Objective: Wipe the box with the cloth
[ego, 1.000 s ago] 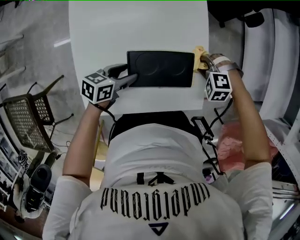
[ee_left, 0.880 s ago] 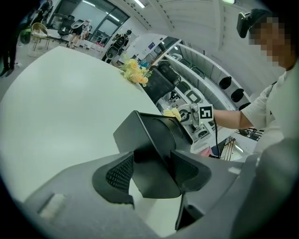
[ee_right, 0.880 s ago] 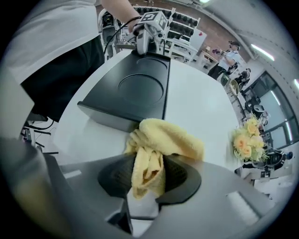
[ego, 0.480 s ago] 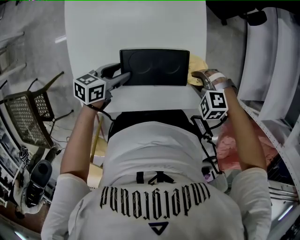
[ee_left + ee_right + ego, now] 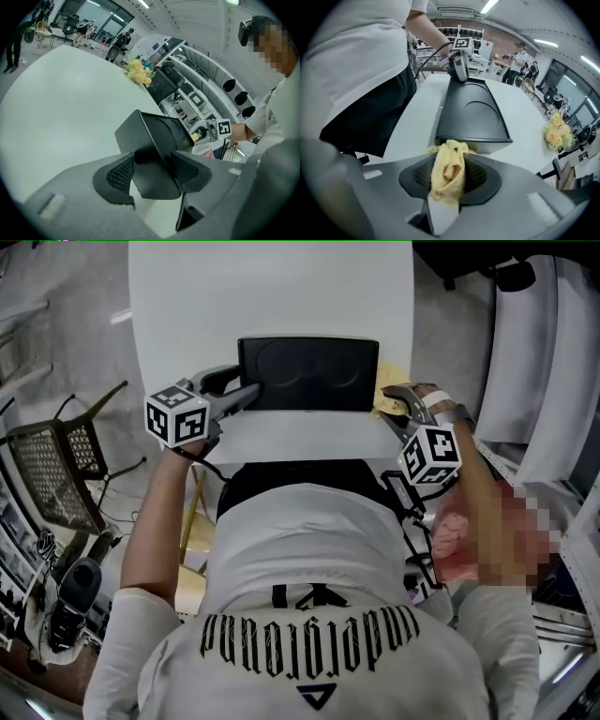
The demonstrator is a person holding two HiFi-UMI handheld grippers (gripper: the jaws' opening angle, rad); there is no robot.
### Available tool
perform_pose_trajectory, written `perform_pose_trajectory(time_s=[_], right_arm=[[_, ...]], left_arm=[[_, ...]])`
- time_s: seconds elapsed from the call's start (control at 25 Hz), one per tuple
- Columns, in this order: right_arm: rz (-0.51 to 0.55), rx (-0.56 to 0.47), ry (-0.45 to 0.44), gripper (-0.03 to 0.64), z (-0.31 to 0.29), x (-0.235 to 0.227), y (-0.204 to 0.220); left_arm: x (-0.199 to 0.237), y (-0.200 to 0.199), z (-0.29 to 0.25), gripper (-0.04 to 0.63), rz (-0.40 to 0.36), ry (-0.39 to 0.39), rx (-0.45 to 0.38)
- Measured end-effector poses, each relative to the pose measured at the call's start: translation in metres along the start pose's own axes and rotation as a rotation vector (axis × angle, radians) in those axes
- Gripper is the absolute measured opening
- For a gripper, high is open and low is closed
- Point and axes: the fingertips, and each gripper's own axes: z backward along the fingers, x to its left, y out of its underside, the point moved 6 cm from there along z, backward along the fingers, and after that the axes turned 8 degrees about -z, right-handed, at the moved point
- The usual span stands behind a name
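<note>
A black box lies on the white table in front of the person. My left gripper is shut on the box's near left corner, the corner pinched between both pads. My right gripper is shut on a yellow cloth, bunched between its jaws. The cloth touches the box's right end near the front corner. In the right gripper view the box stretches away from the cloth toward the left gripper.
A vase of yellow flowers stands far off on the table. A mesh chair stands on the floor to the left. Shelving and a pink item are at the right. The table's near edge runs just under both grippers.
The right gripper with the cloth has slid from the far end of the box's right side to its near end. The left gripper has kept its hold on the box.
</note>
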Motion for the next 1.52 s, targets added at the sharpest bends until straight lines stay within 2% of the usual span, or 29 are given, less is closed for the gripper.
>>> perform_pose_trajectory(time_s=[0.24,0.36,0.44,0.56,0.68,0.8,0.92,1.16,1.32,1.4,1.52], right_arm=[[-0.010,-0.015,0.055,0.120,0.002,-0.086,-0.004],[-0.018,-0.027,0.034,0.118,0.001,-0.121,-0.010],[-0.032,-0.027,-0.036,0.118,-0.002,-0.135,-0.020],[-0.092,-0.043,-0.206,0.118,-0.009,-0.150,-0.025],[-0.266,-0.063,-0.392,0.118,-0.021,-0.163,-0.025],[-0.432,-0.089,-0.540,0.118,-0.039,-0.175,-0.035],[-0.509,-0.135,-0.651,0.117,-0.053,-0.171,-0.068],[-0.544,-0.253,-0.738,0.117,-0.073,-0.164,-0.181],[-0.523,-0.312,-0.787,0.117,-0.102,-0.171,-0.257],[-0.514,-0.309,-0.810,0.117,-0.119,-0.170,-0.266],[-0.581,-0.321,-0.827,0.117,-0.128,-0.174,-0.240]], left_arm=[[-0.001,0.000,-0.001,0.261,-0.003,0.004,0.002],[-0.001,0.002,-0.001,0.262,0.003,0.008,-0.004],[-0.001,0.003,-0.001,0.262,0.008,0.009,-0.009],[0.000,0.004,0.000,0.262,0.010,0.010,-0.021],[0.001,0.006,-0.001,0.262,0.011,0.012,-0.034],[-0.001,0.010,-0.002,0.262,0.021,0.007,-0.050],[-0.008,0.013,0.000,0.262,0.026,0.000,-0.072],[-0.024,0.005,0.018,0.261,0.026,0.012,-0.107],[-0.011,0.002,0.023,0.261,0.043,0.004,-0.115],[0.000,0.008,0.022,0.261,0.055,-0.006,-0.106],[0.012,0.018,0.017,0.260,0.058,-0.003,-0.094]])
